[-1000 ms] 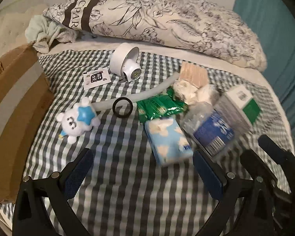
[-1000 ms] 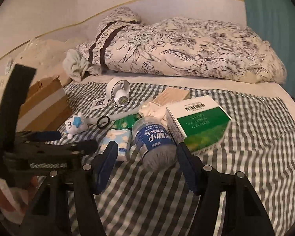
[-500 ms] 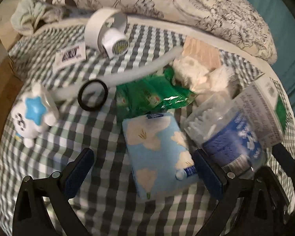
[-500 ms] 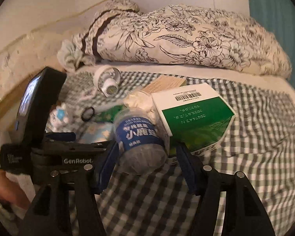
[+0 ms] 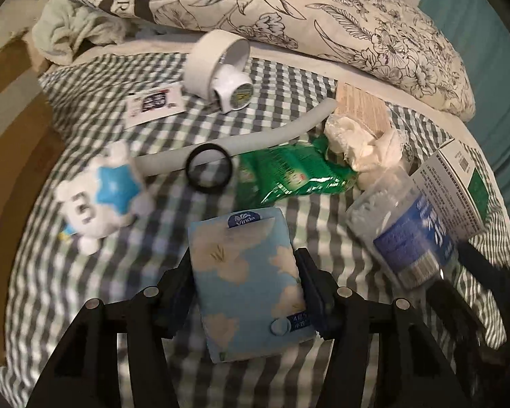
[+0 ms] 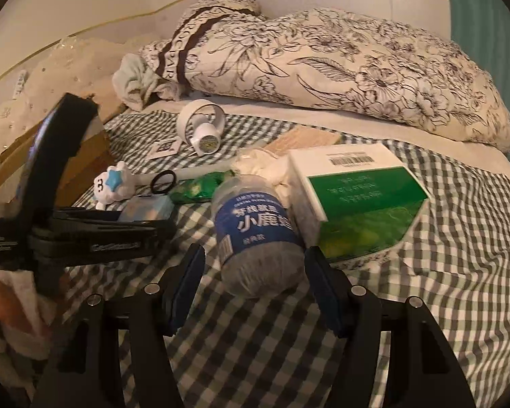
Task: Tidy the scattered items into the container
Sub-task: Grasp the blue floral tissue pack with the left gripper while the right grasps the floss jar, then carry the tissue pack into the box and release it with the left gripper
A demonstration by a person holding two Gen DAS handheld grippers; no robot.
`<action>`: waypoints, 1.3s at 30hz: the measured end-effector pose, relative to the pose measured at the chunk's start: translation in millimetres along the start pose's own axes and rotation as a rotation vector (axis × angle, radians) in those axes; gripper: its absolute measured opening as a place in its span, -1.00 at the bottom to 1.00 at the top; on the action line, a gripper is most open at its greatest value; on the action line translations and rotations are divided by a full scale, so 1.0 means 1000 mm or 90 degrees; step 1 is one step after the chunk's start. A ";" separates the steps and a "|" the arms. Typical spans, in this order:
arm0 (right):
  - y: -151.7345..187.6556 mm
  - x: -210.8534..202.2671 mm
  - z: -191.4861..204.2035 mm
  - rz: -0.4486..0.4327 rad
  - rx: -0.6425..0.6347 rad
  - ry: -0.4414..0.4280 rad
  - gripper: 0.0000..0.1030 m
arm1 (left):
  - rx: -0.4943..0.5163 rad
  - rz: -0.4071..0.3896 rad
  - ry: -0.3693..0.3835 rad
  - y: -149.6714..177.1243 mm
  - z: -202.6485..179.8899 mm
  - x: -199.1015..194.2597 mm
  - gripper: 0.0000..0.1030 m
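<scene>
The pale-blue flowered soft tissue pack (image 5: 248,282) lies low in the frame's centre on the checked sheet (image 5: 95,272), pinched at its long sides by the left gripper (image 5: 246,287), likely for lifting toward the brown cardboard box (image 5: 6,129) at left. The right gripper (image 6: 255,289) hangs level, jaws spread around the blue-labelled clear plastic jar (image 6: 255,231), not touching.

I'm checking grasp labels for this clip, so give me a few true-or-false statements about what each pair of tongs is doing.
1. The left tongs are closed on the blue tissue pack. True.
2. The right tongs grip the jar of cotton swabs. False: they are open, with the jar lying between them.
3. The green and white box lies beside the jar. True.
4. The black ring is inside the cardboard box. False: it lies on the checked cloth.
</scene>
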State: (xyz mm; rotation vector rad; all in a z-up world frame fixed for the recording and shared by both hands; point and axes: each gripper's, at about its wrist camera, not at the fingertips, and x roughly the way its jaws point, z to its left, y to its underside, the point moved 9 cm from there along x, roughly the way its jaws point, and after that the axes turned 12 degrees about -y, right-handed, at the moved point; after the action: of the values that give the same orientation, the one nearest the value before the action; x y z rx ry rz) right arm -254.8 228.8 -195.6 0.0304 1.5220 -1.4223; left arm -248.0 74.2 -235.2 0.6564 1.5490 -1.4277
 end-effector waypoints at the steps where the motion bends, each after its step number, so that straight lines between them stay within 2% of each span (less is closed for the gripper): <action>1: 0.000 0.002 0.001 0.001 -0.004 0.003 0.21 | 0.003 -0.002 -0.006 0.001 0.003 -0.001 0.11; 7: -0.008 0.017 -0.001 0.004 -0.011 0.008 0.29 | 0.009 0.006 -0.018 0.005 0.014 -0.002 0.11; 10: -0.012 0.022 -0.002 0.008 -0.022 0.029 0.31 | 0.013 0.008 -0.026 0.006 0.019 -0.001 0.11; 16: -0.026 0.014 0.004 -0.016 -0.067 0.051 0.31 | 0.023 0.010 -0.022 0.008 0.018 -0.002 0.12; 18: -0.030 0.015 0.003 -0.022 -0.070 0.043 0.41 | 0.031 0.010 -0.023 0.009 0.016 -0.002 0.12; 22: -0.024 0.039 -0.003 0.019 -0.051 0.011 0.46 | 0.046 0.009 -0.027 0.010 0.017 -0.005 0.12; 25: -0.015 0.055 -0.005 0.033 -0.042 0.016 0.47 | 0.052 0.009 -0.039 0.011 0.022 -0.004 0.12; 37: -0.009 0.051 0.005 0.017 -0.016 0.009 0.23 | 0.046 0.000 -0.034 0.013 0.027 -0.013 0.12; 39: -0.003 0.048 0.008 0.032 -0.010 0.011 0.22 | 0.041 -0.002 -0.030 0.013 0.029 -0.017 0.12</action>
State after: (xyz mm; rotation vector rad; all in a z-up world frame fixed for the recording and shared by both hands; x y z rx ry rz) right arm -274.9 193.8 -222.9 0.0710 1.5358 -1.3736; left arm -221.9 51.4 -224.5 0.6537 1.4743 -1.4901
